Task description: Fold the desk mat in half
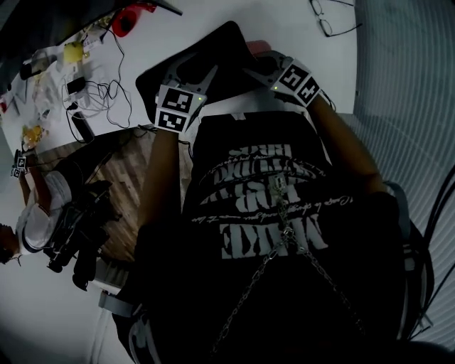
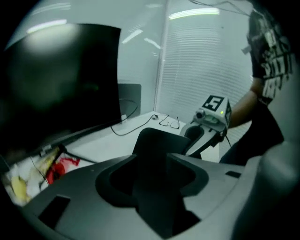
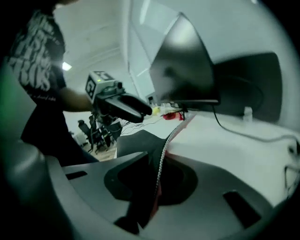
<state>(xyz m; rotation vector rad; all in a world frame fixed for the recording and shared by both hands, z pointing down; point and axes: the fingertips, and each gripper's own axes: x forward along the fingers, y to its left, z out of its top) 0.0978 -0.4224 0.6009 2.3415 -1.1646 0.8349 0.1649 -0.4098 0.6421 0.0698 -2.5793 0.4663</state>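
Black and thin, the soft desk mat (image 1: 226,46) is held up over the near edge of the flat white bench (image 1: 284,28), close to the person's black shirt with white letters (image 1: 270,213). The two tools are near each other, one at each side of the mat. The left tool (image 1: 195,71) has its jaws apart. The mat stands between them, but they do not seem to squeeze it. The right tool (image 1: 261,62) is closed on the mat's stitched edge and pinches it. A pair of thin-framed glasses (image 1: 327,18) lies far to the right on the bench. Tangled black cables (image 1: 106,92) and a small red thing (image 1: 128,18) lie far to the left. A big black screen (image 2: 61,70) stands on the bench. A black office chair (image 1: 78,220) stands on the brown wooden floor (image 1: 128,185) to the left.
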